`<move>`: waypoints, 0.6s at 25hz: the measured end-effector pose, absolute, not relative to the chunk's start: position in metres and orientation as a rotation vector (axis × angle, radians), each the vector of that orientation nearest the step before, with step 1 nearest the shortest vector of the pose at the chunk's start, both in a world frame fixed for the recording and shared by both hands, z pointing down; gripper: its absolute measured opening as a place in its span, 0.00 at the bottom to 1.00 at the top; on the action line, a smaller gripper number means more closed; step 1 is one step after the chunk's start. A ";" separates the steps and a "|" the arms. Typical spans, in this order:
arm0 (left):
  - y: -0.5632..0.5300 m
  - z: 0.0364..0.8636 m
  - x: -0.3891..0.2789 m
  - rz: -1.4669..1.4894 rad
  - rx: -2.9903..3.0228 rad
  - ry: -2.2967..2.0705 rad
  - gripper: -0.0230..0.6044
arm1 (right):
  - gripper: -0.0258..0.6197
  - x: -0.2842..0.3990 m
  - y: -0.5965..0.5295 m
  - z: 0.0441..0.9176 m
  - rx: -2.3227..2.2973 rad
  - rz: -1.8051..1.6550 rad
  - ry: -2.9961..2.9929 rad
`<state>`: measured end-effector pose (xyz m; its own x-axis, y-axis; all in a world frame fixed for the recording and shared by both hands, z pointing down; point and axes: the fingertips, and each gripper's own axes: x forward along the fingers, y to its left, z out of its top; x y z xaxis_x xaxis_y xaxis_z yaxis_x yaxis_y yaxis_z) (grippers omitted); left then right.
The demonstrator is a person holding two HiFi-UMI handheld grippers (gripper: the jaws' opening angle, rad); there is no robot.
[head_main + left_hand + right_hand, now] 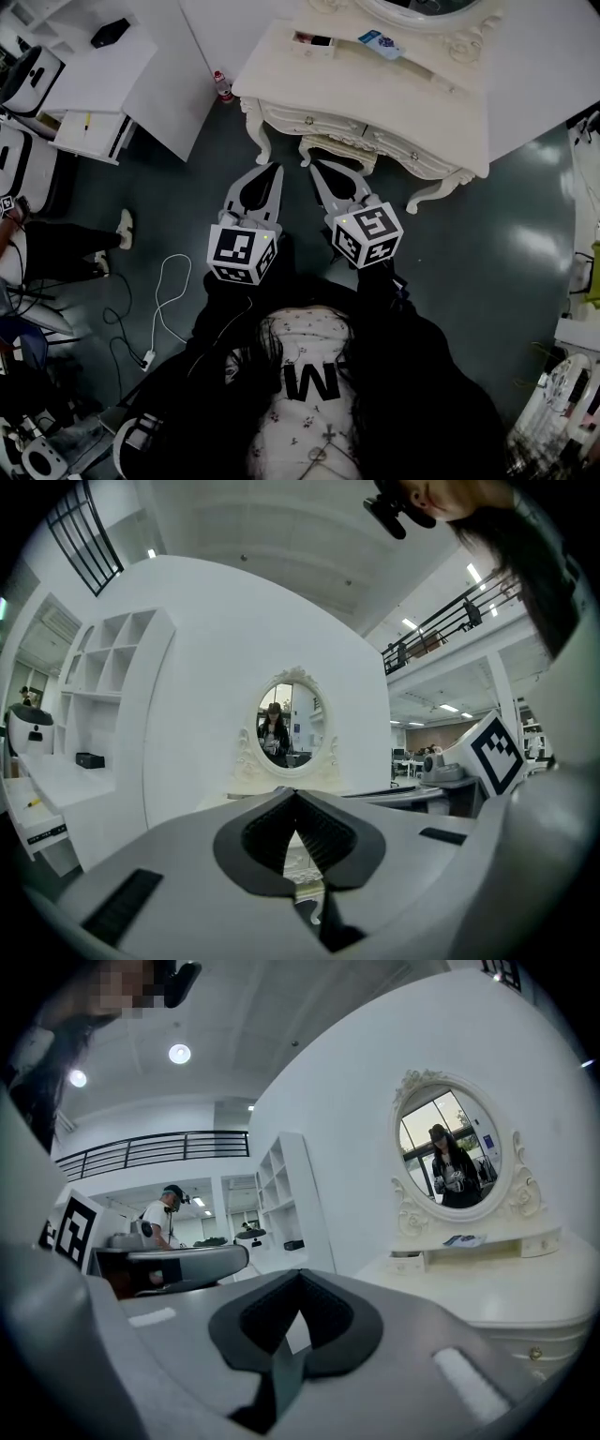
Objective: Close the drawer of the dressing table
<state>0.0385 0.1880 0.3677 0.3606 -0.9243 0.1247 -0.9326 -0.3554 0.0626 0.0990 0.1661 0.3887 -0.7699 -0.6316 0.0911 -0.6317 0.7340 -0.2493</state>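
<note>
A person stands facing a cream-white carved dressing table (pixel 375 94) in a white-walled studio, a two-jaw gripper in each hand. The left gripper (pixel 274 169) and the right gripper (pixel 313 167) are held side by side, just short of the table's front edge and not touching it, tips pointing at it. In the left gripper view the left gripper's (pixel 296 797) jaws are pressed together at the tips, with nothing between the ribbed dark pads. The right gripper view shows the right gripper (pixel 300 1277) closed the same way and also empty. The table's drawer fronts (pixel 292 117) with small round knobs face the person. The carved centre section (pixel 337 148) sits a little forward of the fronts on either side, directly ahead of the two grippers, though it cannot be told from here whether it is a drawer pulled out. An oval ornate-framed mirror (pixel 448 1152) rises from the back of the table and reflects the person holding the grippers. On the low shelf beneath it lie a blue-and-white packet (pixel 381 43) and a small open box (pixel 313 40). A red-capped bottle (pixel 222 87) stands on the dark floor by the table's left legs, and a loose white cable (pixel 167 292) trails across the floor to the person's left. A white shelving unit (pixel 103 696) stands farther left, and a second person in a white shirt (pixel 167 1215) appears in the background.
</note>
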 end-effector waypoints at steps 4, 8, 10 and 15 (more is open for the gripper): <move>0.151 0.370 0.011 0.116 2.495 -1.689 0.04 | 0.05 0.071 0.130 0.393 1.080 0.438 -2.907; 0.112 0.366 -0.021 0.117 2.508 -1.656 0.04 | 0.05 0.041 0.095 0.392 1.112 0.466 -2.885; 0.094 0.364 -0.037 0.117 2.512 -1.642 0.04 | 0.05 0.028 0.079 0.391 1.129 0.476 -2.871; 0.057 0.361 -0.066 0.118 2.539 -1.589 0.04 | 0.05 -0.001 0.044 0.390 1.180 0.486 -2.840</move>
